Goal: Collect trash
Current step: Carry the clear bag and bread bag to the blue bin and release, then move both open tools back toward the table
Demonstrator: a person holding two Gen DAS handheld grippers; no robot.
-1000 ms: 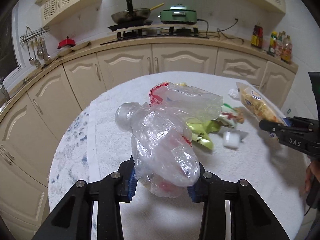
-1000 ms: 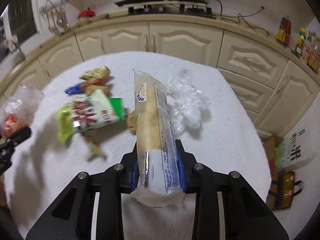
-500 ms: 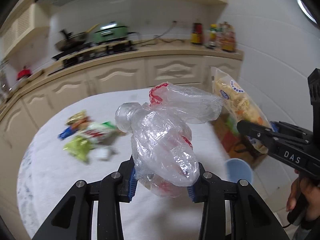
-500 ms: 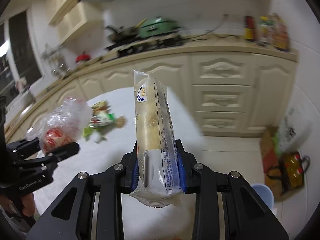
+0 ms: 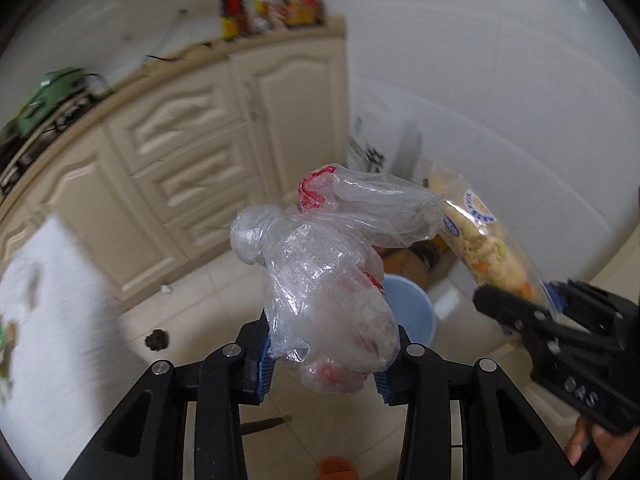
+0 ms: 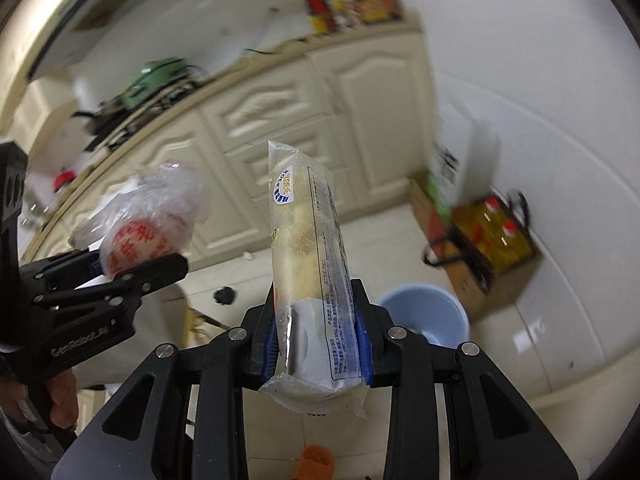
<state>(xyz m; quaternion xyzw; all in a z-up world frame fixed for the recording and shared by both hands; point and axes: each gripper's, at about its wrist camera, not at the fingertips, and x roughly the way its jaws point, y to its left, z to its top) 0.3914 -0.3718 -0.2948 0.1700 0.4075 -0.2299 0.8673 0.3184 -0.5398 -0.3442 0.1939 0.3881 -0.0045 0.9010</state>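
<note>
My left gripper (image 5: 322, 364) is shut on a crumpled clear plastic bag (image 5: 324, 280) with red print, held in the air. My right gripper (image 6: 318, 344) is shut on a long clear snack packet (image 6: 308, 252) that stands upright between the jaws. A light blue bin (image 5: 412, 308) stands on the tiled floor, partly hidden behind the bag; in the right wrist view the blue bin (image 6: 424, 312) is just right of the packet. Each gripper shows in the other's view: the right one (image 5: 556, 332) and the left one (image 6: 100, 280).
Cream cabinets (image 5: 200, 168) run along the back, with bottles (image 5: 272, 4) on the counter. A cardboard box with oil bottles (image 6: 492, 232) stands by the white wall beside the bin. The white-clothed table (image 5: 48, 320) is at left. A small dark object (image 5: 158, 338) lies on the floor.
Both grippers have swung right, away from the table and toward the floor corner, still holding their loads. The blue bin has come closer and more central.
</note>
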